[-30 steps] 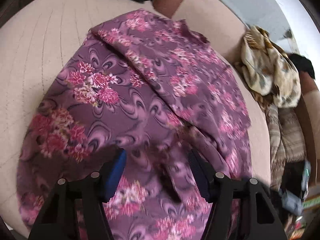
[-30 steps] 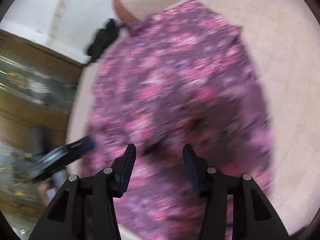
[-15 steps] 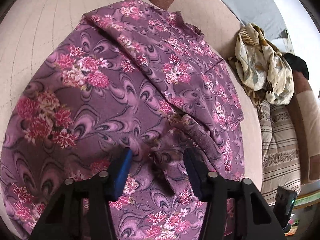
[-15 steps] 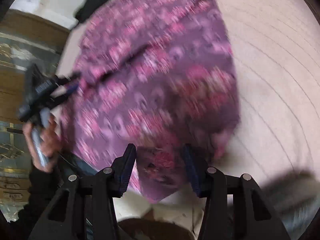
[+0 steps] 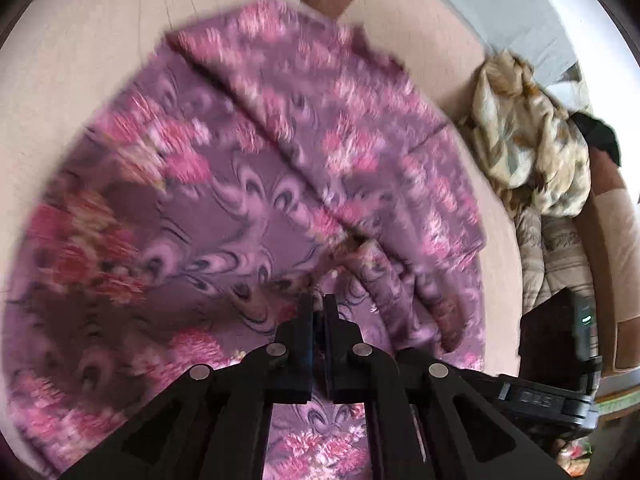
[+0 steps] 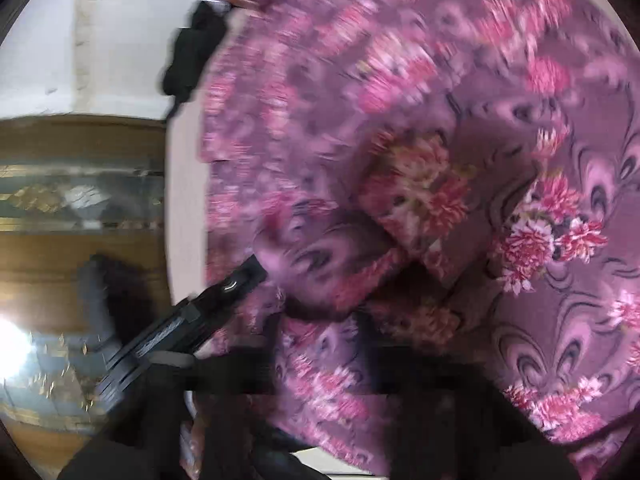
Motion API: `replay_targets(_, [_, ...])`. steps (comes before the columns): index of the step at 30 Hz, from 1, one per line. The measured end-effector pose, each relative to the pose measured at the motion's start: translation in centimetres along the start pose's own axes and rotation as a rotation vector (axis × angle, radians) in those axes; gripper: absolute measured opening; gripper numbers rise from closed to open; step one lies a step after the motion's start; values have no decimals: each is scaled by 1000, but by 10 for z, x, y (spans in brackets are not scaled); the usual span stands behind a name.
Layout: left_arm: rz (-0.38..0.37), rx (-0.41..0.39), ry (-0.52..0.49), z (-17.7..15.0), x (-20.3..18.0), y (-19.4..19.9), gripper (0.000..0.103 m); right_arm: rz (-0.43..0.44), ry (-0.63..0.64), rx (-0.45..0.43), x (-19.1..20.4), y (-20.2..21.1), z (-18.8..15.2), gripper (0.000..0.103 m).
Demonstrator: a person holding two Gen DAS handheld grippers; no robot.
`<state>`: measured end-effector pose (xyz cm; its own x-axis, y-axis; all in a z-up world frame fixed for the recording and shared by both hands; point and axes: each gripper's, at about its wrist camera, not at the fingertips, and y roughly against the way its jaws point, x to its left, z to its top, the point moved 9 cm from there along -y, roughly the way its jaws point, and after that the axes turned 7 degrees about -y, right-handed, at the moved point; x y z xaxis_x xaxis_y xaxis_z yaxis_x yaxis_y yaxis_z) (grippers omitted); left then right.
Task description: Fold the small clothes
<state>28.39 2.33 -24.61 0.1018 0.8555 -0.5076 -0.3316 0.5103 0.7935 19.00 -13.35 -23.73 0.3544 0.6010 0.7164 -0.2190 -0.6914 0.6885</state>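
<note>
Left grip on garment, right unclear.

My left hand-held gripper (image 5: 319, 307) is pinched onto a fold of the purple floral-print fabric garment (image 5: 256, 184), spread over the beige cushioned sofa seat (image 5: 80, 60). Right hand-held gripper (image 6: 320, 364): blurred, state undeterminable.

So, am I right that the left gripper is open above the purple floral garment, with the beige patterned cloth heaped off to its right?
Not quite: the left gripper is shut on a fold of the purple floral garment, as the left wrist view shows. The rest holds: the beige patterned cloth is heaped off to its right.
</note>
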Motion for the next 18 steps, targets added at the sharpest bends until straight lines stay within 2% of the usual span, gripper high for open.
replay_targets(1, [-24, -38, -11, 3, -7, 16, 2, 18, 13, -11, 5, 7, -3, 11])
replay_targets(2, [-12, -66, -39, 4, -13, 32, 2, 26, 35, -32, 10, 18, -8, 11])
replay_targets(4, [11, -72, -94, -1, -22, 48, 3, 26, 60, -49, 15, 28, -14, 11])
replay_targets(6, [107, -22, -116, -8, -16, 36, 3, -21, 70, -20, 10, 16, -14, 12])
replay_targets(7, [213, 35, -141, -14, -6, 20, 4, -83, 89, 14, 0, -1, -14, 13])
replay_targets(8, [275, 92, -161, -21, 2, 7, 4, -120, 84, 33, -7, -10, -14, 20])
replay_targets(9, [322, 146, -168, -30, 10, -3, 7, -100, 71, 29, -10, -10, -16, 19])
replay_targets(11, [339, 129, -180, -30, 14, 0, 11, -80, 113, -8, -6, 10, -20, 24])
replay_targets(13, [332, 97, -181, -24, 11, 9, 15, -121, 160, -67, -10, 34, -21, 37])
replay_targets(14, [335, 79, -177, -21, 11, 13, 18, -151, 190, -95, -12, 48, -21, 48])
replay_targets(15, [344, 75, -180, -20, 12, 14, 25, -185, 225, -110, -17, 60, -20, 52])
replay_targets(16, [353, 76, -185, -21, 15, 14, 32, -246, 259, -122, -25, 72, -19, 53])
replay_targets(18, [365, 80, -190, -22, 17, 15, 33, -374, 284, -116, -50, 92, -15, 53])
